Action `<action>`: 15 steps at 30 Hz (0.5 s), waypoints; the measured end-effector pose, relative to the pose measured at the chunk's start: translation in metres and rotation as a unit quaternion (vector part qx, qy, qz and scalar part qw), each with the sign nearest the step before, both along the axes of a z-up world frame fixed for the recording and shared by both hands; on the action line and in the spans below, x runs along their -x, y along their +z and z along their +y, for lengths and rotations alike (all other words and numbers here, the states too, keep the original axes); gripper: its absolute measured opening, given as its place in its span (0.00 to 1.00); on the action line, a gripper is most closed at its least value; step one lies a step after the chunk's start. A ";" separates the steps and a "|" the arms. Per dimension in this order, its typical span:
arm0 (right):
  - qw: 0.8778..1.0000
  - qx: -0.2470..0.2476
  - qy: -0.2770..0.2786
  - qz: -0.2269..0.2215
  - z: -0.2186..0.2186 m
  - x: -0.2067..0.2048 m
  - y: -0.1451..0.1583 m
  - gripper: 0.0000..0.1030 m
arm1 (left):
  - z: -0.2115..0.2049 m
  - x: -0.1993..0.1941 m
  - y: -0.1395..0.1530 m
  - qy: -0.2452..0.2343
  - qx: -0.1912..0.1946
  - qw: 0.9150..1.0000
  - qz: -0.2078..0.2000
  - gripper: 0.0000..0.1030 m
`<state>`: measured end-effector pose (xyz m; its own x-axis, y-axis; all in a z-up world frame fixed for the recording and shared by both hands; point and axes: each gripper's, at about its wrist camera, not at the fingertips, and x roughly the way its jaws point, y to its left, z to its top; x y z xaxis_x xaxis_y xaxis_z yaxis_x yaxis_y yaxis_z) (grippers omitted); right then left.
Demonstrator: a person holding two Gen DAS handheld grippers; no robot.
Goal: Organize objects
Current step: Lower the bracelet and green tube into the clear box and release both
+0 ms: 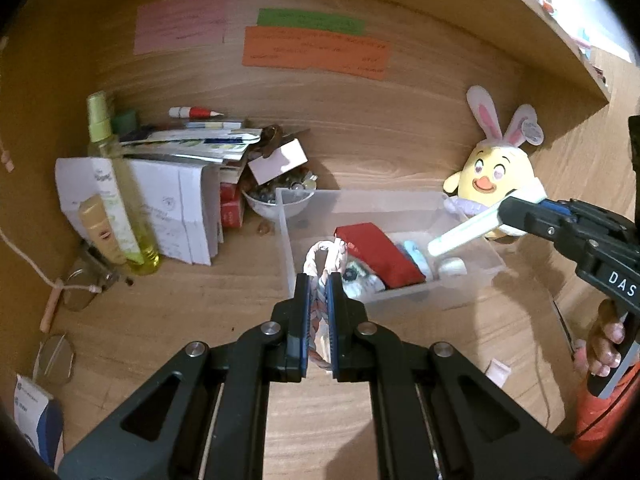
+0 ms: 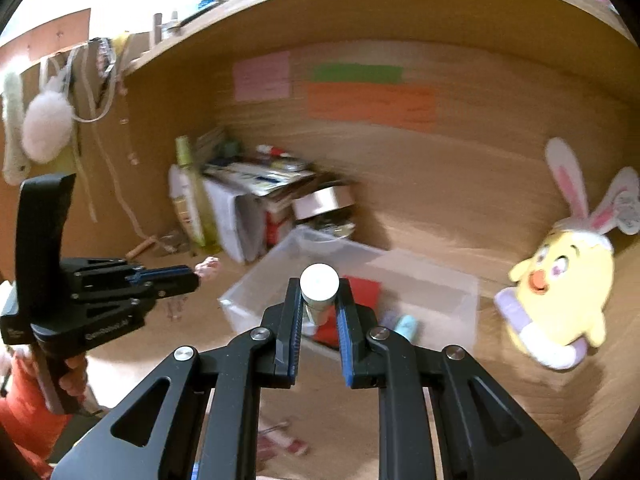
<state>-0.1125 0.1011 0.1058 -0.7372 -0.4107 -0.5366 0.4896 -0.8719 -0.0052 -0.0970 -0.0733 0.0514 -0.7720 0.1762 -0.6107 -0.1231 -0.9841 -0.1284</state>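
A wood-grain desk [image 1: 200, 300] holds a clear rectangular plastic bin [image 1: 472, 276] at twelve o'clock, with a plush yellow chick [image 1: 492, 178] (bunny-eared) at two. The left gripper [image 1: 319, 280] pinches a looped, braided cord [image 1: 324, 256] between its fingers. The right gripper [image 2: 319, 298] clamps a smooth white cylindrical tube [image 2: 319, 282] above the bin.

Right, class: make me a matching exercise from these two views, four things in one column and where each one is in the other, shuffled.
Things:
1. braided band
2. white tube
3. red pouch
4. yellow chick plush

Places:
A. inside the clear bin
B. between the right gripper pads
C. between the left gripper pads
D. against the back wall, right of the bin

Pairs: 1-C, 2-B, 3-A, 4-D
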 end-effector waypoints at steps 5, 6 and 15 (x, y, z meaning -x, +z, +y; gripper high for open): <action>0.998 -0.031 -0.047 -0.006 0.012 0.024 -0.015 0.14 | 0.009 0.026 -0.007 0.001 0.011 1.000 -0.013 0.07; 0.998 -0.037 -0.052 -0.007 0.014 0.027 -0.017 0.14 | 0.011 0.030 -0.010 0.000 0.013 1.000 -0.017 0.07; 0.985 -0.124 -0.116 -0.007 0.016 0.059 -0.049 0.14 | 0.025 0.070 -0.036 -0.008 0.034 0.998 -0.056 0.07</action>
<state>-0.1718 0.1176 0.0569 -0.7883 -0.0867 -0.6091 0.2780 -0.9334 -0.2269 -0.1670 -0.0479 0.0153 -0.6951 0.1437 -0.7044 -0.1281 -0.9889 -0.0754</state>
